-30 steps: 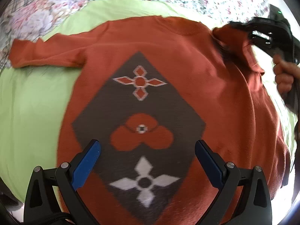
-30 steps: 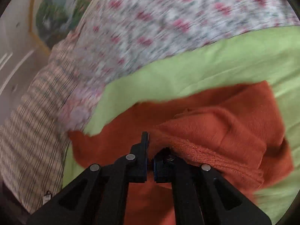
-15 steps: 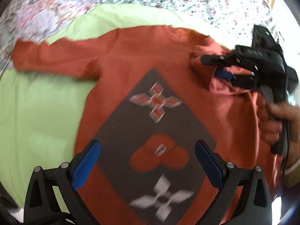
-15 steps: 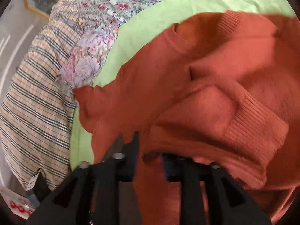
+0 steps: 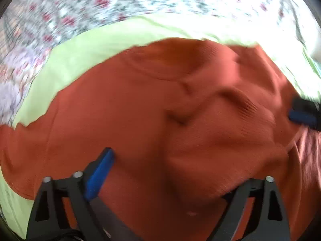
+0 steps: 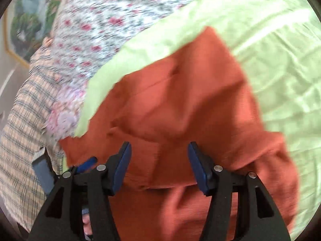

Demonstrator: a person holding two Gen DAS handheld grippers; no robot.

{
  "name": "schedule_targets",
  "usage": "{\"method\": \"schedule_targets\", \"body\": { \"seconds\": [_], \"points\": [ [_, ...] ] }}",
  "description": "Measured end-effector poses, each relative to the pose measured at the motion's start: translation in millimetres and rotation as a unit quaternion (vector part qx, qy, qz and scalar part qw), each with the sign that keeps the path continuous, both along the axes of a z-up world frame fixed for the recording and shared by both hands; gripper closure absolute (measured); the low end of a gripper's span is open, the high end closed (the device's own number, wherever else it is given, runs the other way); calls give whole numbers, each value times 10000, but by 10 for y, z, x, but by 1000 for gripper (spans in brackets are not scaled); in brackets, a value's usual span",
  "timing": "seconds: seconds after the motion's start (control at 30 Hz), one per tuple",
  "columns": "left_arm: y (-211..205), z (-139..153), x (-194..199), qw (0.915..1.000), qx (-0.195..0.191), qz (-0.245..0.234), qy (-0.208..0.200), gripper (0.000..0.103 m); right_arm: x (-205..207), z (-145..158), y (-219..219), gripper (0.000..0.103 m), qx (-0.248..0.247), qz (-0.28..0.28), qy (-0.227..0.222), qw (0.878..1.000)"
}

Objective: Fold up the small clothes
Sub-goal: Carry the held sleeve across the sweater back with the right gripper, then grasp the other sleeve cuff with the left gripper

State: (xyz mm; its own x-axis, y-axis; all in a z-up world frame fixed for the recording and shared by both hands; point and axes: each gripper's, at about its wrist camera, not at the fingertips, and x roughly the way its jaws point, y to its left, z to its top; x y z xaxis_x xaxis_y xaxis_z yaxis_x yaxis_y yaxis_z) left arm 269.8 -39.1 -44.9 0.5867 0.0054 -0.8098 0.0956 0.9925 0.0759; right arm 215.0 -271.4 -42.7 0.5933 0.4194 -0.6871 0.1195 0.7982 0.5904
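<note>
An orange knitted sweater (image 5: 140, 100) lies on a lime green sheet (image 5: 80, 50), one sleeve (image 5: 220, 140) folded in over its chest. My left gripper (image 5: 172, 170) hovers low over the sweater; its jaws stand wide and are closing. Bunched fabric lies between them and covers the right pad. In the right wrist view my right gripper (image 6: 159, 152) is just above the sweater (image 6: 190, 100). Its jaws are opening, both blue pads are free of the cloth, and the folded sleeve lies below. The left gripper (image 6: 86, 163) shows at that view's lower left.
A floral quilt (image 6: 104, 20) and a plaid cloth (image 6: 22, 120) lie beyond the green sheet (image 6: 270, 50). A framed picture (image 6: 22, 30) hangs on the wall at the back left. A hand (image 6: 88, 221) shows under the right gripper's left finger.
My right gripper, earlier shut on the sleeve cuff, carried it over the sweater's body and opened, leaving it there. My left gripper moved up the sweater, past the patterned panel toward the neck.
</note>
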Motion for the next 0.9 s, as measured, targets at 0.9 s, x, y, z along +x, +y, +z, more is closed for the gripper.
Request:
{"method": "schedule_targets", "body": {
  "seconds": [0.9],
  "points": [
    [1267,13,-56,9572,-2696,1047,-99,18,-54,-81,-189,43,64,-22,-11,10000]
  ]
}}
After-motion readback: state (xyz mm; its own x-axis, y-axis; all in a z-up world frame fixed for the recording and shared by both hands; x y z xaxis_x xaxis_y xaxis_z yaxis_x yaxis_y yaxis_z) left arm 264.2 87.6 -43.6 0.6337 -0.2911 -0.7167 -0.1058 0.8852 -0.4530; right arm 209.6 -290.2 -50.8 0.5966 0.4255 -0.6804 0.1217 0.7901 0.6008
